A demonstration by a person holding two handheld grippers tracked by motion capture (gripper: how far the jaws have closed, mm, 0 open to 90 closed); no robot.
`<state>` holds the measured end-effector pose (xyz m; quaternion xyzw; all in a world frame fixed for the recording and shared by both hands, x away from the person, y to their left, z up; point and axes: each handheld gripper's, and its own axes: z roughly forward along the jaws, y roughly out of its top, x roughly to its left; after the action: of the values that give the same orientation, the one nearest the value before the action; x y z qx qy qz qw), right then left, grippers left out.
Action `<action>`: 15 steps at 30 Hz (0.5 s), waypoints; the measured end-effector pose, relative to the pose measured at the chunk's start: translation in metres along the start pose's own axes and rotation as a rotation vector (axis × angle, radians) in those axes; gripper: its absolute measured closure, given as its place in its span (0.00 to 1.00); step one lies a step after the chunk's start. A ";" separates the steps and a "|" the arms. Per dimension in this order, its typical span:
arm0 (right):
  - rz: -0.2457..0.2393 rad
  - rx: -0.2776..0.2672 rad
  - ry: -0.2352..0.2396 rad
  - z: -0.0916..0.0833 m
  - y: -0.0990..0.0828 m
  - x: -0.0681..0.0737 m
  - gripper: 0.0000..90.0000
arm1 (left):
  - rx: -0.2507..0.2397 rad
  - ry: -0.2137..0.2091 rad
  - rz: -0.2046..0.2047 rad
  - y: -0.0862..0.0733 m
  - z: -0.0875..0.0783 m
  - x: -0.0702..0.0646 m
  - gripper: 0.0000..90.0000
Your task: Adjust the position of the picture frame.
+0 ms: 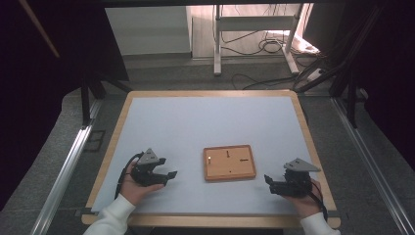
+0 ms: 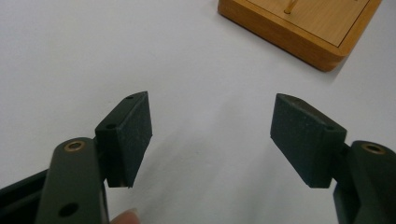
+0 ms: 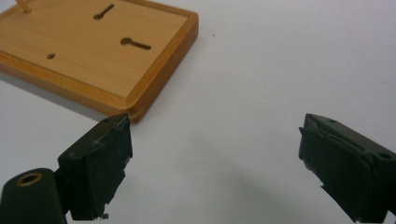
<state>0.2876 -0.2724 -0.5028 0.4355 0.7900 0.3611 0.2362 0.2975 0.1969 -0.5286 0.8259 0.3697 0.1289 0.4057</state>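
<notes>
Both pairs of jaws stand wide apart with nothing between them, as we see from above: our left gripper (image 1: 171, 175) rests on the table (image 1: 195, 122) near its front left corner, our right gripper (image 1: 267, 179) near the front right, each held in one hand. Between them, apart from both, lies one wooden board (image 1: 229, 162), flat on the pale tabletop a little right of the middle. It is a shallow rectangular tray with a darker raised rim and a lighter inner panel; we count two dark slots and one small pale peg near its left end. Its long side runs left to right across the table, slightly turned.

From the left gripper view we see two black pads (image 2: 133, 135) spread open over bare white tabletop, empty between. One corner of the board (image 2: 303, 37) shows at the upper right, well ahead of the pads, with the foot of the peg (image 2: 288, 6) rising from its panel.

From the right gripper view the pads (image 3: 100, 168) are likewise parted and hold nothing. The board (image 3: 93, 60) fills the upper left; its near corner sits just above the left pad. We count two keyhole-shaped slots and one small round hole in the panel, and whether pad and corner touch we cannot tell.
</notes>
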 end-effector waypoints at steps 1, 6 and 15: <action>0.000 0.000 0.000 0.000 0.000 0.000 0.12 | 0.003 0.001 0.000 0.000 0.001 0.000 0.33; -0.011 -0.019 0.038 -0.004 -0.002 -0.002 0.15 | 0.006 0.006 -0.014 0.004 0.004 -0.002 0.33; -0.010 -0.009 0.028 -0.010 -0.006 -0.004 0.15 | 0.019 0.014 0.002 0.007 0.003 -0.007 0.31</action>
<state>0.2798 -0.2813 -0.5011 0.4253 0.7940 0.3692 0.2289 0.2980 0.1869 -0.5243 0.8292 0.3730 0.1316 0.3950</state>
